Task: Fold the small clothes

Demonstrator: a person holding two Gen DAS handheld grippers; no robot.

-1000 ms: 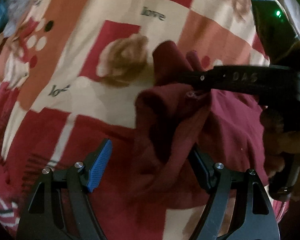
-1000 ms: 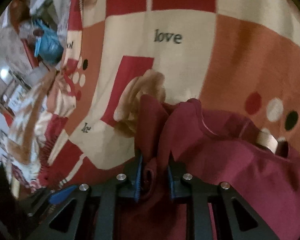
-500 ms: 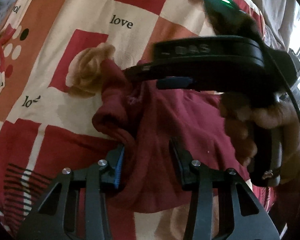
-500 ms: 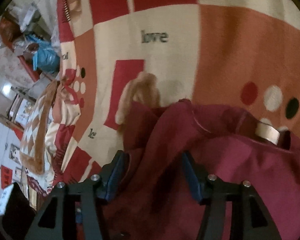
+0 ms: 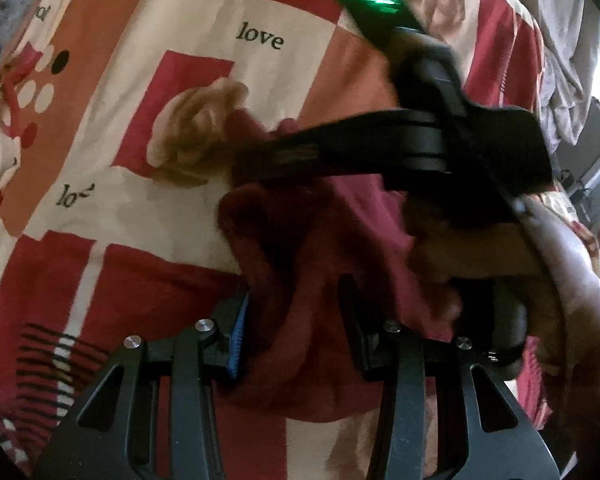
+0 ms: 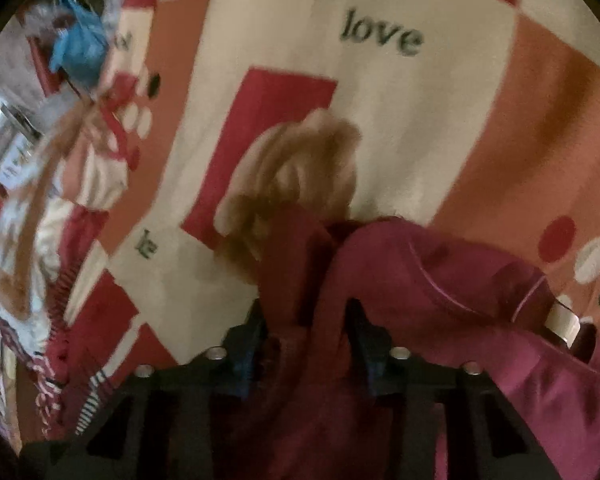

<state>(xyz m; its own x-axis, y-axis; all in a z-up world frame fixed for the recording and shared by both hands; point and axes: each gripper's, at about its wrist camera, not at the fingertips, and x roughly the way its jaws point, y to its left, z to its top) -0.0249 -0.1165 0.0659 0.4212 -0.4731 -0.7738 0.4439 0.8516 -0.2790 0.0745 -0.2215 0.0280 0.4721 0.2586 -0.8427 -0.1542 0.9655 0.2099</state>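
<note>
A small maroon garment (image 5: pixel 312 248) lies bunched on a patterned bedspread (image 5: pixel 204 60). My left gripper (image 5: pixel 296 316) has its jaws partly closed around a fold of the garment at its near edge. My right gripper (image 6: pixel 306 332) also has cloth of the same garment (image 6: pixel 440 280) between its jaws, which stand partly apart. In the left wrist view the right gripper's black body (image 5: pixel 400 152) reaches in from the right, held by a hand (image 5: pixel 520 256), above the garment. A pale label (image 6: pixel 562 322) shows at the garment's neck.
The bedspread (image 6: pixel 380 120) has red, cream and orange squares, rose prints and the word "love". Crumpled bedding (image 6: pixel 80 184) and a blue bag (image 6: pixel 76 48) lie at the far left. Grey cloth (image 5: pixel 560 64) is piled at the upper right.
My left gripper went from wide open to closing on the garment's fold. My right gripper opened half a second ago and has narrowed on the cloth again. The garment has bunched up.
</note>
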